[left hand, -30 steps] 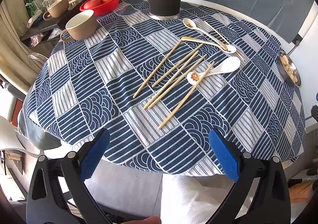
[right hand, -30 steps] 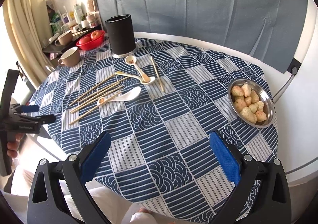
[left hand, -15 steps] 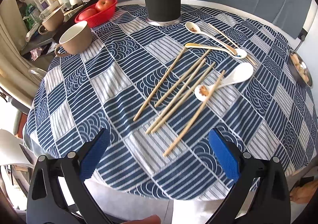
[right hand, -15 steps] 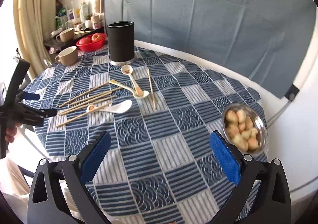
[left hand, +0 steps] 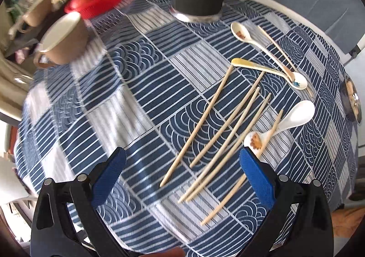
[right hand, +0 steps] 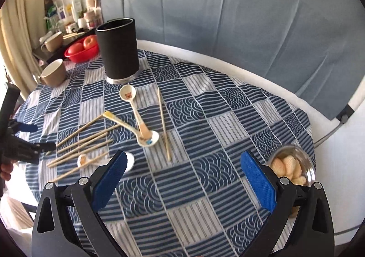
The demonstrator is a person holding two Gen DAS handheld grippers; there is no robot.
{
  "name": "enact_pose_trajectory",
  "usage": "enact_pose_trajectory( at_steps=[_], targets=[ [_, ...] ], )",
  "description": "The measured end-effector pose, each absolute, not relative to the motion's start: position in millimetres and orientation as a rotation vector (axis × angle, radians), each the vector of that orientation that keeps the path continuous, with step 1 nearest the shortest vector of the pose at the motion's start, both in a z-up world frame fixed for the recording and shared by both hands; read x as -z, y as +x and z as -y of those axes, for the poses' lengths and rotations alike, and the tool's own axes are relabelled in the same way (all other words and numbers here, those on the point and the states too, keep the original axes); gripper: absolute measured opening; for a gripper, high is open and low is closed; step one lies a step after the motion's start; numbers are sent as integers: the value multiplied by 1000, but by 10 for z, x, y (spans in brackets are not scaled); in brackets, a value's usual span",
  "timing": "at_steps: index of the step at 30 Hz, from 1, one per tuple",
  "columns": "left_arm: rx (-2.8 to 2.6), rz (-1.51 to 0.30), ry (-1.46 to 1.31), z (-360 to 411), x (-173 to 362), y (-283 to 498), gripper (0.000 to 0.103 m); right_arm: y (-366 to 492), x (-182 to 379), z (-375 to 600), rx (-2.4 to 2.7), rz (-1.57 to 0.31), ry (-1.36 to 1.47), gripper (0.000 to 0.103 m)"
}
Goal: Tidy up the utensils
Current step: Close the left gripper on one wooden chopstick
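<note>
My blue finger pads (left hand: pixel 109 175) hover over a navy-and-white patchwork tablecloth (left hand: pixel 141 88), pale wooden chopsticks (left hand: pixel 197 127), black cylindrical holder (right hand: pixel 117 51).

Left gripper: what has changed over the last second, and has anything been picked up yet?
The left gripper has moved in over the table toward the loose chopsticks, fingers open and empty. The right gripper also advanced, open and empty. Nothing was grasped; the chopsticks, spoons and black holder lie as before.

This looks like a home. A round counter (right hand: pixel 228 56) wears a blue patterned cloth (right hand: pixel 205 120). Far left, a shelf holds bottles (right hand: pixel 75 8), a red bowl of apples (right hand: pixel 81 50) and mugs (right hand: pixel 53 73).
</note>
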State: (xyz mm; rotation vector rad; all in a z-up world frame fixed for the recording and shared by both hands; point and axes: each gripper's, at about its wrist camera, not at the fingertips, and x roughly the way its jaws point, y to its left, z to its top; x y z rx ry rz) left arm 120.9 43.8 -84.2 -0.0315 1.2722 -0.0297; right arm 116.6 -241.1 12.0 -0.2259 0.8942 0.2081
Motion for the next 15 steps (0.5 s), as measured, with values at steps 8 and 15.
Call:
enact_pose_trajectory(
  at_steps=[8,15],
  targets=[
    [92,-1374,27,-493,1071,1606,97,1739,9,2242,-184,-970,-255,95],
    [156,-1415,101,-454,1193,1880,97,2184,292,2041,-209,-1055,-275,95]
  ],
)
